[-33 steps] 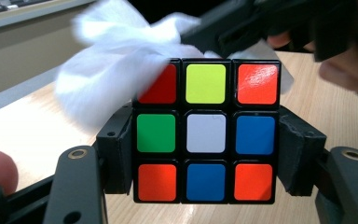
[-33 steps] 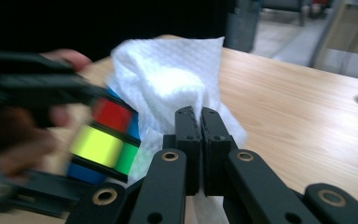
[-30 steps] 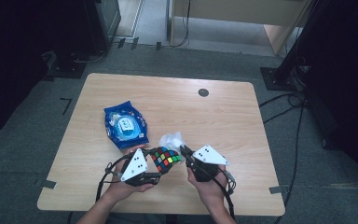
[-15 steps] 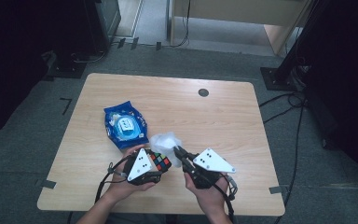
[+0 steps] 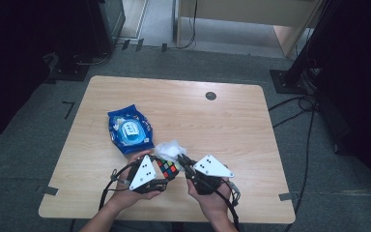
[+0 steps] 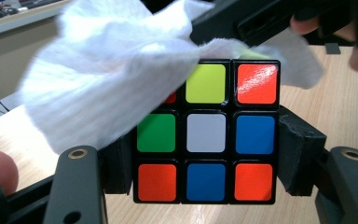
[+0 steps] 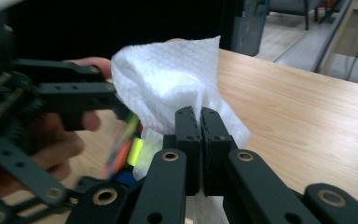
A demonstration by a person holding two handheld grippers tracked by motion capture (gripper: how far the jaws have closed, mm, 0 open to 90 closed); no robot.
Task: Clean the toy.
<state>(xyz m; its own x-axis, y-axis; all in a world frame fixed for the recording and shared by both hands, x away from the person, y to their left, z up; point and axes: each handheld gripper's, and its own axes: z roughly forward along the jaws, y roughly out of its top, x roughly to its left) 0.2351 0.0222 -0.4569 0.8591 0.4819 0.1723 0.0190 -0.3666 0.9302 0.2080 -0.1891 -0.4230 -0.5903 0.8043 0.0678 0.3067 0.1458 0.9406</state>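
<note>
The puzzle cube (image 6: 206, 133) sits clamped between the fingers of the left gripper (image 5: 166, 170), held up just above the near edge of the worktop (image 5: 232, 121), roughly midway along it. It is a hard plastic block with glossy stickered faces — rigid enough to take a firm squeeze, but likely slick where the fingers press, so the sound hold is the one shown in the left gripper view: flat against two opposite side faces, across the middle row, not on a corner. Its layers probably twist, so pressure on a single outer row might turn it rather than hold it. The white tissue (image 7: 172, 88) is the opposite sort of thing: light, limp, easily torn, and it keeps no shape of its own. The right gripper (image 7: 200, 116) has its fingers together, pinching a fold of the tissue, and the loose part drapes over the upper left of the cube's front face, covering the top-left square and part of the one below. For wiping, a bunched fold would serve better than a single edge — a thin edge would likely slip free or rip. A blue snack packet (image 5: 130, 129) lies flat on the worktop, farther in and toward the left edge, apart from both grippers.
</note>
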